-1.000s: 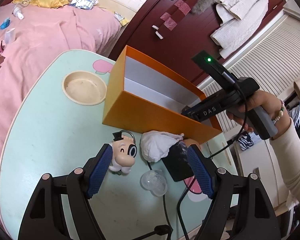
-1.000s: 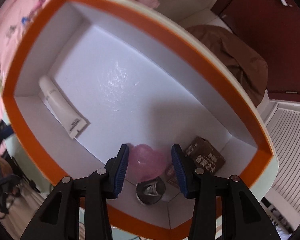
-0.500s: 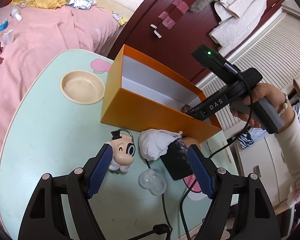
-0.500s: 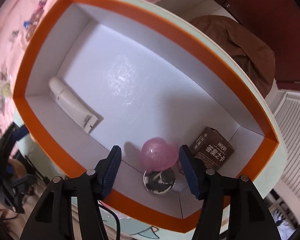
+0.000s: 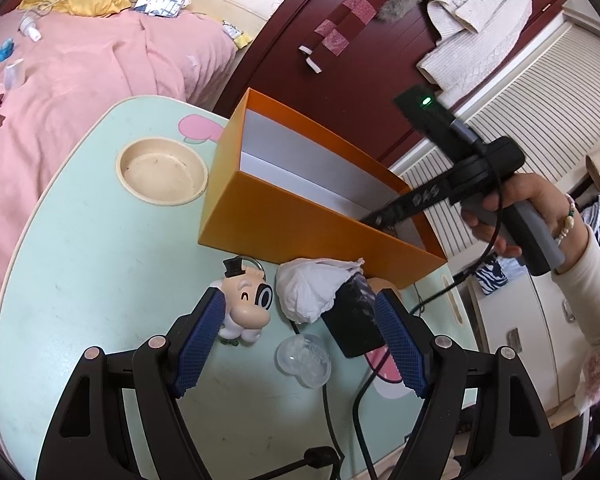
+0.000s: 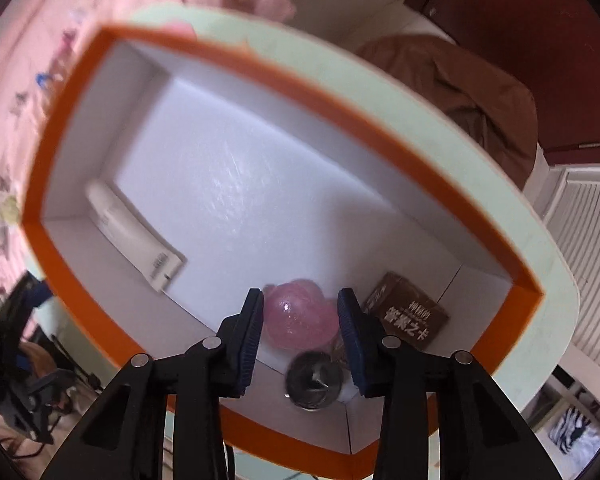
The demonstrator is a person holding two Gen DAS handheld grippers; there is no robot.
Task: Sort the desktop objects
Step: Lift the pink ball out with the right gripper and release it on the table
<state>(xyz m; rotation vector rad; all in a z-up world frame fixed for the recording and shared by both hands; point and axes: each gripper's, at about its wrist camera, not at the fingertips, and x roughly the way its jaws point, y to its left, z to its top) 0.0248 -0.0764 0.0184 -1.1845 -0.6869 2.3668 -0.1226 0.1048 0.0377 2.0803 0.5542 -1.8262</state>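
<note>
Hovering over the orange box (image 6: 512,280), the right gripper (image 6: 300,332) is standing open and empty above a pink ball (image 6: 300,322) lying inside; lifting straight up should clear the rim. The left gripper (image 5: 300,344) is waiting wide open, holding nothing, over the toy (image 5: 246,300) and tissue (image 5: 312,290).

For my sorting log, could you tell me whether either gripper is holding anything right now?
Neither: the left gripper hangs open above the table, and the right gripper is open, the round pink ball lying loose in the orange box.
</note>
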